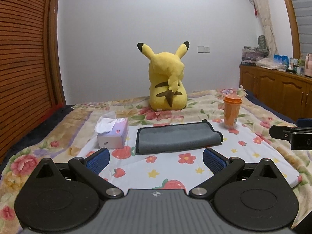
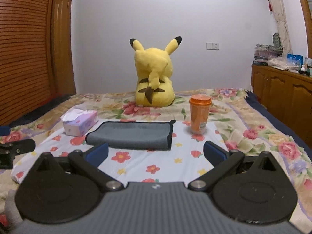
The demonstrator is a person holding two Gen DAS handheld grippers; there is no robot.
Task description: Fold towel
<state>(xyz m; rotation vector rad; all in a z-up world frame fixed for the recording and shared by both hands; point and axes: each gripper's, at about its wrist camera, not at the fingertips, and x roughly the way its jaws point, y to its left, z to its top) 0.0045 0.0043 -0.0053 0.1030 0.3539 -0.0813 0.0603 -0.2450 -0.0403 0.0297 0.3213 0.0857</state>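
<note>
**A:** Right, both grippers level and low over the bed, pointing straight ahead. The left gripper (image 1: 156, 160) has its blue pads spread wide, nothing between them.

**B:** Same on the other side: the right gripper (image 2: 156, 154) is wide apart too and holds nothing. From the left wrist camera you catch its black tip at the far right edge, well apart from the left one.

**A:** Below both sits the white mat with strawberries and flowers (image 1: 165, 167), spread over the floral bedspread (image 2: 253, 120).

**B:** And just past the pads, the towel (image 1: 178, 137). Grey, dark-edged, already doubled over into a long flat strip, lying crosswise on the mat. The rounded fold runs along the near side, and one far corner sticks up a little.

**A:** Neither gripper touches it; it lies centred between the left one's fingers, slightly left of centre for the right.

**B:** Flanking it: a tissue box (image 1: 113, 133) just to its left, an orange lidded cup (image 2: 199, 114) standing upright near its right end.

**A:** Further back, a yellow plush toy (image 1: 167, 80) sits facing the wall.
</note>
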